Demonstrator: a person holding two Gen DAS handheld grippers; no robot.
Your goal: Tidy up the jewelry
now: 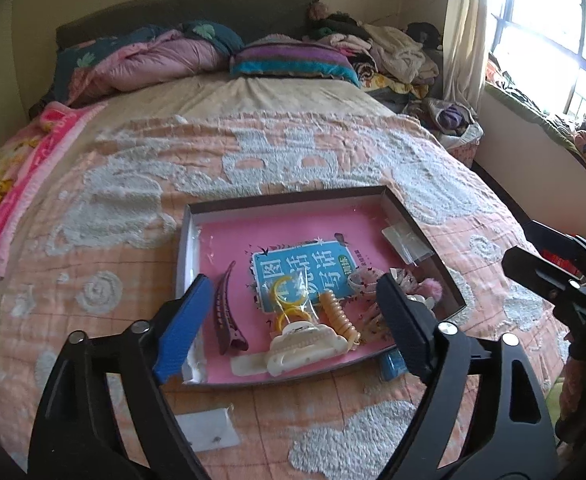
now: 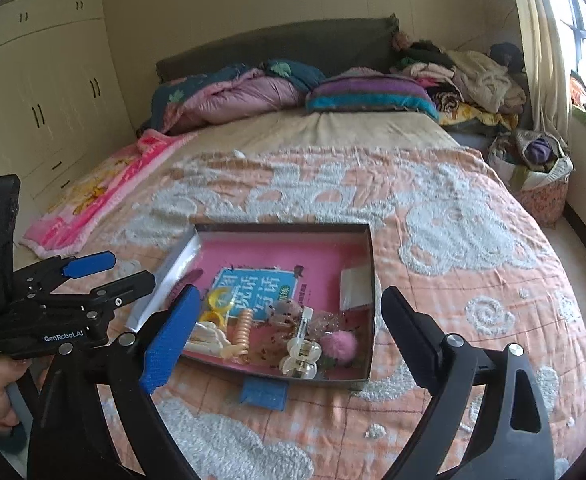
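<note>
Left wrist view: left gripper [image 1: 289, 312] is held apart and empty, the tray [image 1: 421, 216] framed at lower centre; one maroon clip [image 1: 225, 312] lies long-axis away, near the blue finger. Right wrist view: right gripper [image 2: 289, 332] is spread, empty; one pink pompom [image 2: 339, 342], one clear claw clip [image 2: 299, 356] sit between the fingers, nearer this hand.

Home bedroom: bed [image 2: 333, 184], wardrobe [image 2: 45, 92].

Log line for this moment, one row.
left gripper: open, empty | right gripper: open, empty | tray: on bed, holds hair clips, ties
</note>
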